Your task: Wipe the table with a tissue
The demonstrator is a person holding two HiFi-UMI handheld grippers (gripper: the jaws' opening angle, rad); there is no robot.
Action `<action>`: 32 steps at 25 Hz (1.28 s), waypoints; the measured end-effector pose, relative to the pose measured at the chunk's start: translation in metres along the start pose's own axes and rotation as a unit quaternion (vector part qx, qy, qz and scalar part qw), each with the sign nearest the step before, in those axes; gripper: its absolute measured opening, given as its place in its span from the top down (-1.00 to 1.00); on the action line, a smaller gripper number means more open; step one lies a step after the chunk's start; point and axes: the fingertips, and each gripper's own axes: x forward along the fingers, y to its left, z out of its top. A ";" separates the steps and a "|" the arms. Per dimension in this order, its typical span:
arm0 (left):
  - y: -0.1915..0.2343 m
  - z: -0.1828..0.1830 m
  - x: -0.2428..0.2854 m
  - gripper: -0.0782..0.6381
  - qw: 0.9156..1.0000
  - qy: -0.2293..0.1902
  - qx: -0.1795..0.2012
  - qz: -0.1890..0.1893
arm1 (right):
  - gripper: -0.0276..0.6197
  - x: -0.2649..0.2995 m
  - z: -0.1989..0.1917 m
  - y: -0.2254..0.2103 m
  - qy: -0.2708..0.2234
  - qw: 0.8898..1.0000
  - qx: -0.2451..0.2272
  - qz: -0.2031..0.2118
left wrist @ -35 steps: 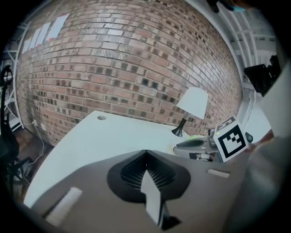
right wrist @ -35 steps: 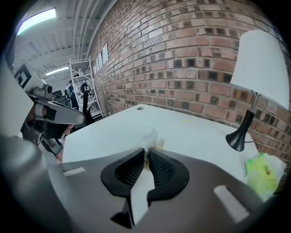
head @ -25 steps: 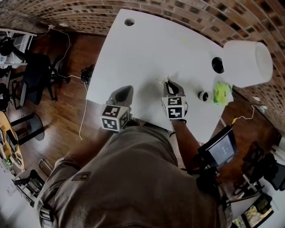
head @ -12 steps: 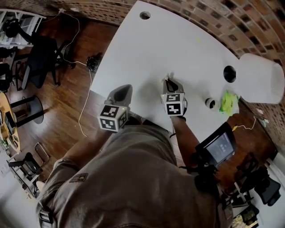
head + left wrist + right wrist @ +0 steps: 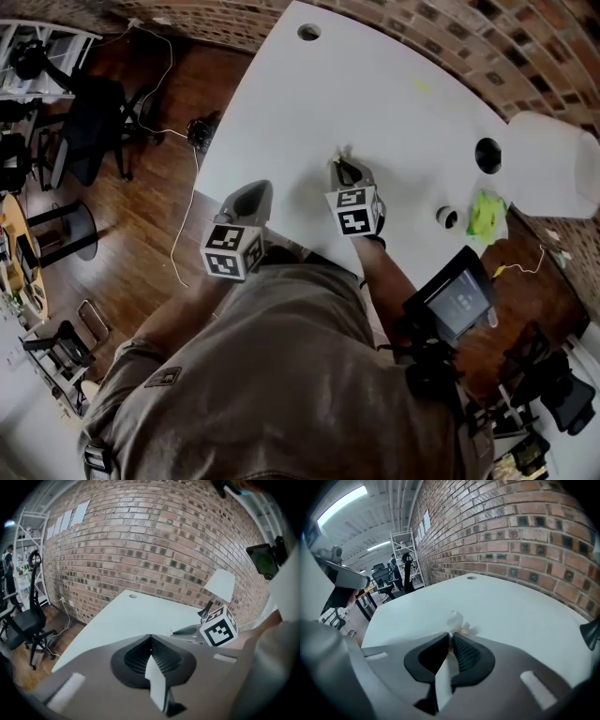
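You are clamping the tissue (image 5: 455,620) in the right hand-held gripper (image 5: 451,638), apparently mid-wipe; the next stroke needs firm pressure on the surface (image 5: 501,604).

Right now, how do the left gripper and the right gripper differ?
The right gripper is shut on a crumpled tissue; the left gripper is shut on nothing. The right gripper reaches farther in over the table; the left gripper is at its near edge. Both carry a marker cube.

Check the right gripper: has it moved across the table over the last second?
Yes. The right gripper, shut on the tissue, has slid leftward over the table, farther from the white lamp.
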 end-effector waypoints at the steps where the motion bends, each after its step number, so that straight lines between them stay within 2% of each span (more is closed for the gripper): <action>1: -0.003 0.001 0.001 0.78 1.000 0.002 0.003 -0.005 | 0.77 -0.002 -0.001 -0.005 -0.002 1.000 0.003 -0.006; 12: -0.049 0.005 0.026 0.78 0.996 0.011 0.044 -0.075 | 0.77 -0.056 -0.047 -0.066 0.019 0.993 0.069 -0.098; 18: -0.064 0.007 0.030 0.78 0.993 0.012 0.053 -0.100 | 0.78 -0.076 -0.068 -0.081 0.025 0.987 0.092 -0.129; 26: -0.046 0.010 0.017 0.78 0.994 -0.009 0.059 -0.092 | 0.78 -0.069 -0.053 -0.041 0.024 0.992 0.071 -0.105; 32: -0.045 -0.003 0.006 0.78 0.992 -0.005 0.052 -0.119 | 0.78 -0.079 -0.052 0.000 0.009 0.994 0.052 -0.097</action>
